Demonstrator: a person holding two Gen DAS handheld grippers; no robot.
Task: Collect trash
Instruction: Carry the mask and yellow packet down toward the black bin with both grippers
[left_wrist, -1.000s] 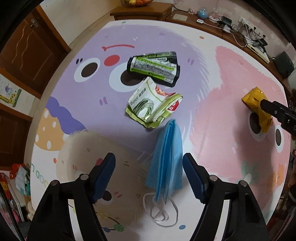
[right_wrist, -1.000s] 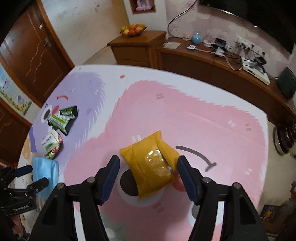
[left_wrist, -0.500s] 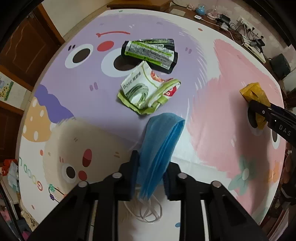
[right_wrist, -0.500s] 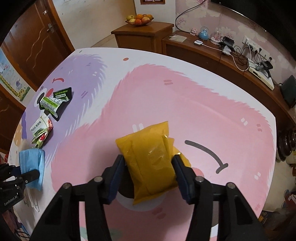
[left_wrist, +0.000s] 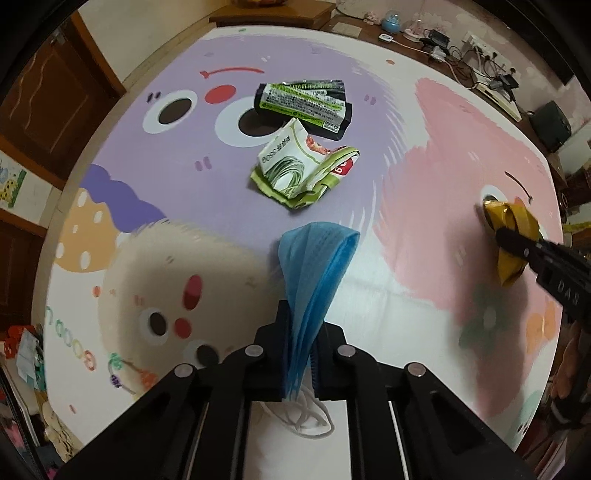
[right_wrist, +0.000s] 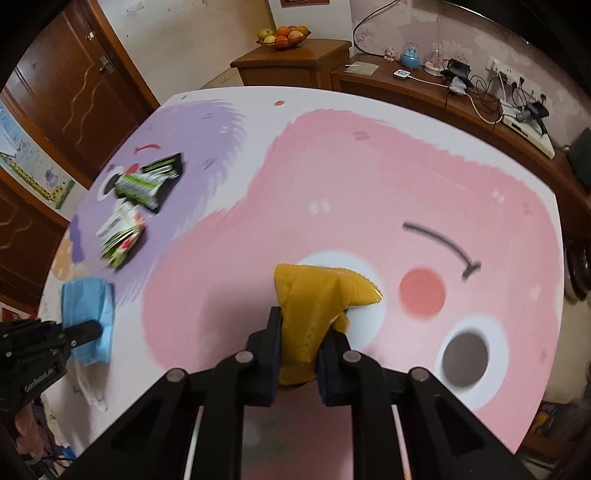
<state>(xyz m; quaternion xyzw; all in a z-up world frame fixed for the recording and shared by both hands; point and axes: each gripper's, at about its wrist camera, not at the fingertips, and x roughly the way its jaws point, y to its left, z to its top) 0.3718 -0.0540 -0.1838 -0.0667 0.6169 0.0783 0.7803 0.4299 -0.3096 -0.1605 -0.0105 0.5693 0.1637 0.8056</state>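
Observation:
My left gripper (left_wrist: 301, 332) is shut on a blue face mask (left_wrist: 317, 266), pinched upright, its white ear loops (left_wrist: 306, 421) hanging below. My right gripper (right_wrist: 297, 332) is shut on a yellow foil packet (right_wrist: 314, 295), squeezed narrow between the jaws. Both stand just above the cartoon-printed table (left_wrist: 406, 184). Each gripper shows in the other's view: the right one with the packet (left_wrist: 511, 229), the left one with the mask (right_wrist: 86, 314). A crumpled green-white wrapper (left_wrist: 299, 170) and a black-green packet (left_wrist: 306, 105) lie on the purple part.
The table edge runs behind the wrappers. Past it stand a wooden cabinet with a fruit bowl (right_wrist: 284, 35), a sideboard with cables and chargers (right_wrist: 480, 92), and wooden doors (right_wrist: 81, 85) on the left.
Both grippers closed from wide open onto their items. The mask and the yellow packet are now squeezed and lifted slightly off the table.

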